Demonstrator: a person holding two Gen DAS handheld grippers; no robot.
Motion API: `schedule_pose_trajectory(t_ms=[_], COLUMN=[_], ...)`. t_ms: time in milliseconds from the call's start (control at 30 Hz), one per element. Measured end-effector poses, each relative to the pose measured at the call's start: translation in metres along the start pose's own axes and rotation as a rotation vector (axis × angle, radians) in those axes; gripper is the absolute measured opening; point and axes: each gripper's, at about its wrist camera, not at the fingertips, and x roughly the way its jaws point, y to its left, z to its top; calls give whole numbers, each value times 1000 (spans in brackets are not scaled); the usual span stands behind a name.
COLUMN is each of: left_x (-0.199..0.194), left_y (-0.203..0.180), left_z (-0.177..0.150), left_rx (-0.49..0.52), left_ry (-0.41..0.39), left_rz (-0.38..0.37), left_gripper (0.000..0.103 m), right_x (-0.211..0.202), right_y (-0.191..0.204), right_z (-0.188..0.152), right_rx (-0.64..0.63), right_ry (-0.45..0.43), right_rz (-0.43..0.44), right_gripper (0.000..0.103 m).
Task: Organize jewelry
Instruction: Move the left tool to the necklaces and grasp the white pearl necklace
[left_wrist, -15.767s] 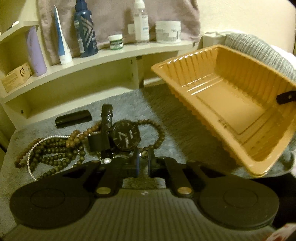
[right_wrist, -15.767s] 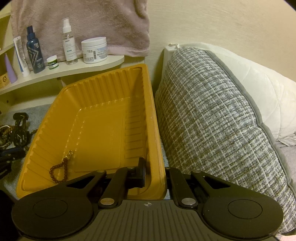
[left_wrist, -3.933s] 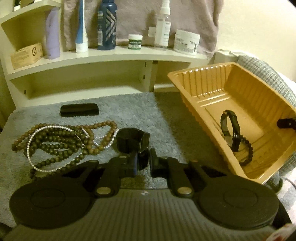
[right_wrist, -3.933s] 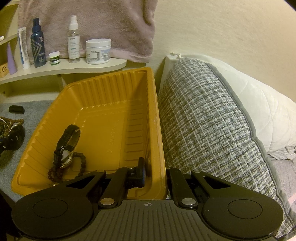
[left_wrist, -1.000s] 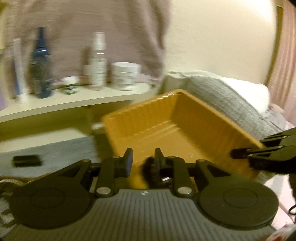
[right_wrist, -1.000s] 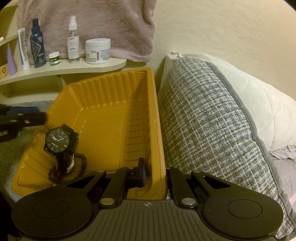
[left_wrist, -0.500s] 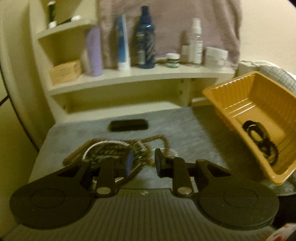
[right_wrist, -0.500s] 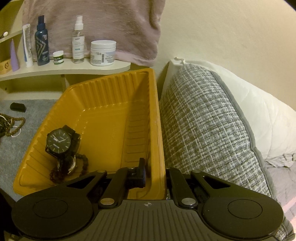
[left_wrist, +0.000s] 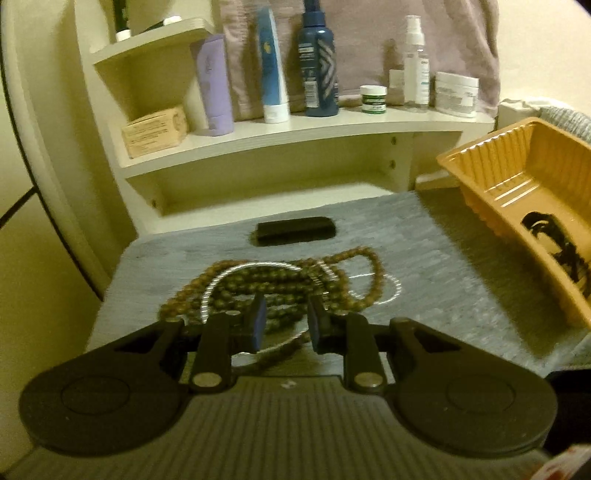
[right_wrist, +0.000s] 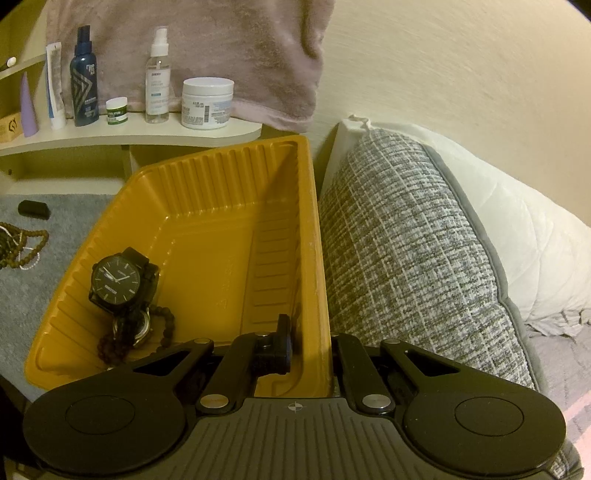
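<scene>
An orange plastic tray stands tilted on the grey mat. My right gripper is shut on its near right rim. A black watch, a second watch and a dark bead bracelet lie in its lower left corner. The tray also shows in the left wrist view. A pile of brown bead necklaces with a pearl strand lies on the mat. My left gripper is open and empty, just above the near side of the pile.
A small black case lies on the mat behind the beads. A cream shelf behind holds bottles, jars and a box. A grey woven pillow lies against the tray's right side.
My left gripper has dropped the black watch in the tray, swung back left over the bead pile and moved closer to it. My right gripper still holds the tray rim.
</scene>
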Motion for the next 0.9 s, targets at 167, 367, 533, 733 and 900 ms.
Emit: schedule_pose_trajectory(t_ms=[167,367,533,733,900], left_x=[2,12,24,27,24], left_y=[16,37,44,47,45], left_z=[-3,-1,-3,-8,-6], left_rx=[2,-39,-67,-116,-99], left_ry=[7,31,90,120,119], left_rz=[66,103,75,58,65], left_gripper=[21,21,17,12,2], right_x=[0,0,0,3,3], right_y=[0,0,0,-1,-1], right_z=[-1,0,0,-1,-1], right_rx=[-1,-2,-1,-4,-5], right_ry=[1,2,2,4,3], right_rz=[0,-1,0,-4,-3], right_gripper=[6,6,6,6,6])
